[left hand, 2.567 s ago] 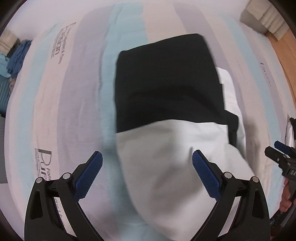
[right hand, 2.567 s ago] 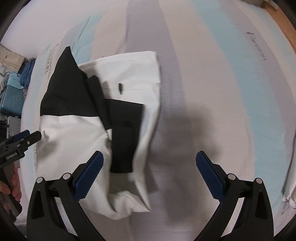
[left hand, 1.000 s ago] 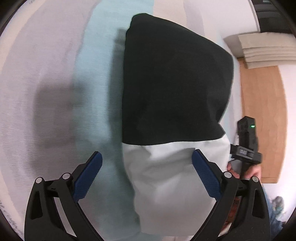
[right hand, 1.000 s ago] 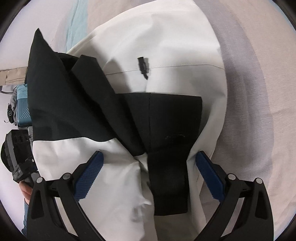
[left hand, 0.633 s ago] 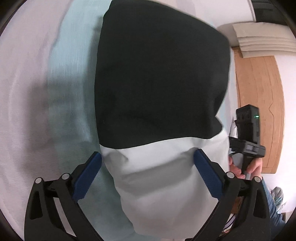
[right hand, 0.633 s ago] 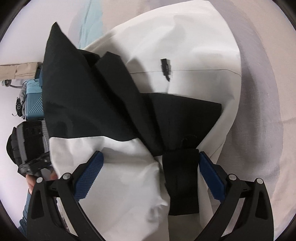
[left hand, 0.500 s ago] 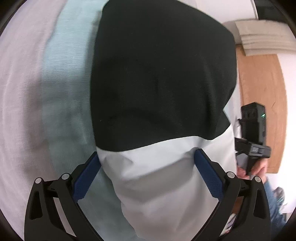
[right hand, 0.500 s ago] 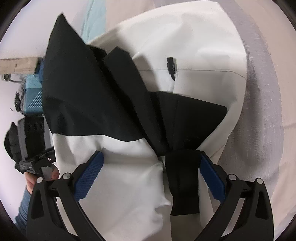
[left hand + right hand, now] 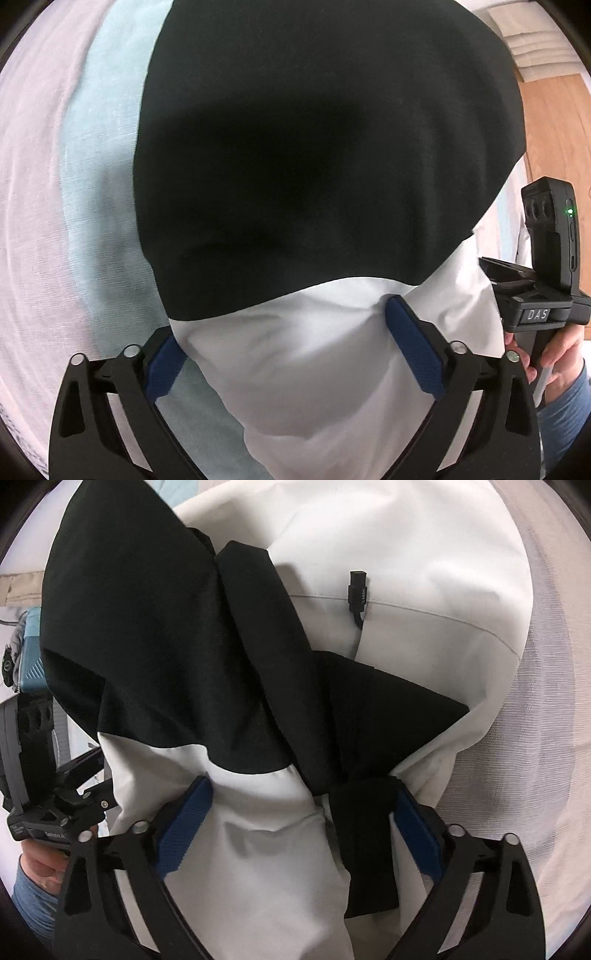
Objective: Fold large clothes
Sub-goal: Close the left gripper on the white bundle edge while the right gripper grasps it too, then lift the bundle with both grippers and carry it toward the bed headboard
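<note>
A folded black-and-white jacket lies on a striped bed sheet. In the left wrist view its black panel fills the middle and its white end bulges toward me. My left gripper stands open astride that white end, which touches both blue pads. In the right wrist view the jacket shows white cloth, black folds and a small black zip pull. The jaws of my right gripper are closing, and white cloth and a black strap bunch between the pads, creased at both tips.
At the right of the left wrist view a hand holds the other tool's handle. Wooden floor and stacked beige cloth lie past the bed's edge. In the right wrist view a blue case stands far left.
Both grippers have come down close onto the jacket, which now fills each view. The right jaws have narrowed a little and the cloth between them has gathered.
</note>
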The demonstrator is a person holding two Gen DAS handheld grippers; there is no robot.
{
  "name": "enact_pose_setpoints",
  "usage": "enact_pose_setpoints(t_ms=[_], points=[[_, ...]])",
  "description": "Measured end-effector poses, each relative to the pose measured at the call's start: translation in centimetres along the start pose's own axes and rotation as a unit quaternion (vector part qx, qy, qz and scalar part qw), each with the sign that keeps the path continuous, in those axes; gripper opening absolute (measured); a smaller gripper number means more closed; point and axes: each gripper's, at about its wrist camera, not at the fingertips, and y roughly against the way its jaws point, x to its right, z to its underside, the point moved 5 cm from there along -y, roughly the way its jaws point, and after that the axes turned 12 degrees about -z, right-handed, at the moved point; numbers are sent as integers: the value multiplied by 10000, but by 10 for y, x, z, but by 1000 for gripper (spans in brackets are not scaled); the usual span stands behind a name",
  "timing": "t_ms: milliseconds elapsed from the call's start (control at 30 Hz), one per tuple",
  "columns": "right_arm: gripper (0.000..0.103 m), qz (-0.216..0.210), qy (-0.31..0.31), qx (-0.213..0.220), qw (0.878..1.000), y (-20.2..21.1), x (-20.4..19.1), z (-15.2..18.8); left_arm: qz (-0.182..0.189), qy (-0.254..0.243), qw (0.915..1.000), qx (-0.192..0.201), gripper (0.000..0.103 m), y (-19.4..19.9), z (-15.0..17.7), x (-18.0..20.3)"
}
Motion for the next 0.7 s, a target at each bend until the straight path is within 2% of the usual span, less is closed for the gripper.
enact_pose_setpoints(t_ms=[67,233,333,433,567,600,667,700], points=[[78,22,36,-1,10000,0,-4,-1,-45,-43,10000,41,88,1,0,6],[49,-85,190,29,9998,10,-14,3,-59,-109,9999,82,73,7,2,15],[39,-201,139,101,9997,14,-22,4,-56,-149,9998,141,67,12,3,20],[34,-233,194,183,9994,36,-11,9,2,-137,9997,205,61,19,4,24],[33,-349,214,195,9990,42,-5,17,-95,-216,9993,286,60,13,5,34],[35,-361,187,167,9990,42,0,17,-121,-235,9992,294,60,13,5,33],[46,-215,197,98,9995,46,6,12,-178,-291,9990,304,60,12,7,31],[55,17,187,92,9998,49,14,6,-200,-310,9988,308,61,12,8,29]])
